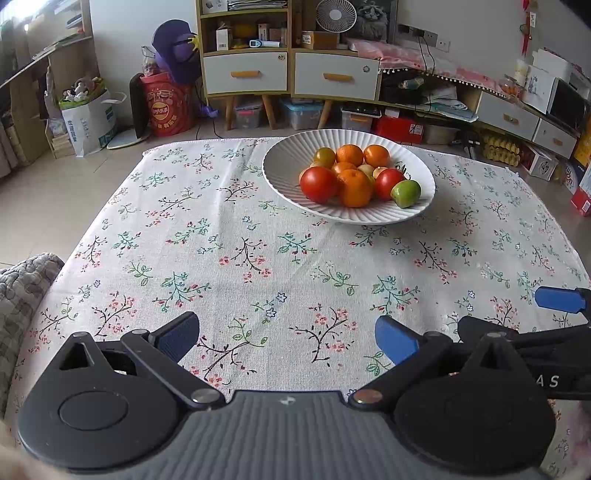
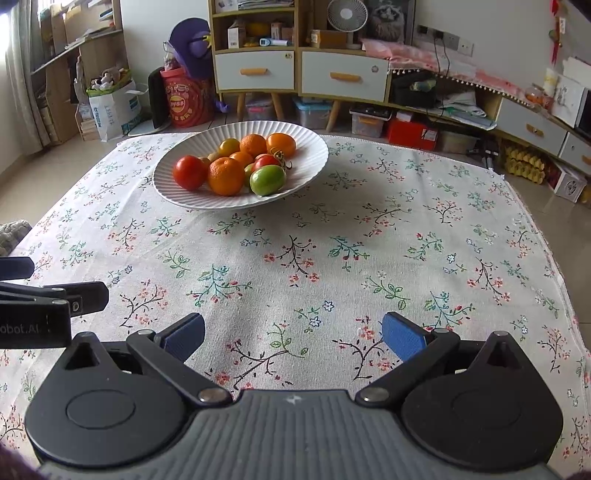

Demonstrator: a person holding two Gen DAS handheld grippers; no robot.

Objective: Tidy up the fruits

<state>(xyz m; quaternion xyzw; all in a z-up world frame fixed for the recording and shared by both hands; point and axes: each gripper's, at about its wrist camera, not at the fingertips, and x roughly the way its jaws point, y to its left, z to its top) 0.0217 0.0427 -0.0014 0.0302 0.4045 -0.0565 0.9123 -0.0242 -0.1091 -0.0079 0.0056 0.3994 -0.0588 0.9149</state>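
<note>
- Both tools hover low over the flowered tablecloth (image 1: pixel 258 229): the left gripper (image 1: pixel 288 338) and right gripper (image 2: pixel 293 334) each have their blue-padded fingers spread wide, holding nothing.
- The fruit sits heaped in a white ribbed bowl (image 1: pixel 280 173) near the far edge, well apart from both grippers (no fruit lies loose on the cloth).
- The sorting looks finished or not yet begun; any next move calls for a forward reach.
- Glossy, round tomatoes (image 1: pixel 318 184) and dimpled oranges (image 1: pixel 354 186) would likely roll.

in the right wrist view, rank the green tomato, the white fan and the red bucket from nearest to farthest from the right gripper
1. green tomato, front of the white plate, on the table.
2. red bucket, on the floor beyond the table, left.
3. white fan, atop the shelf unit at the wall.
</note>
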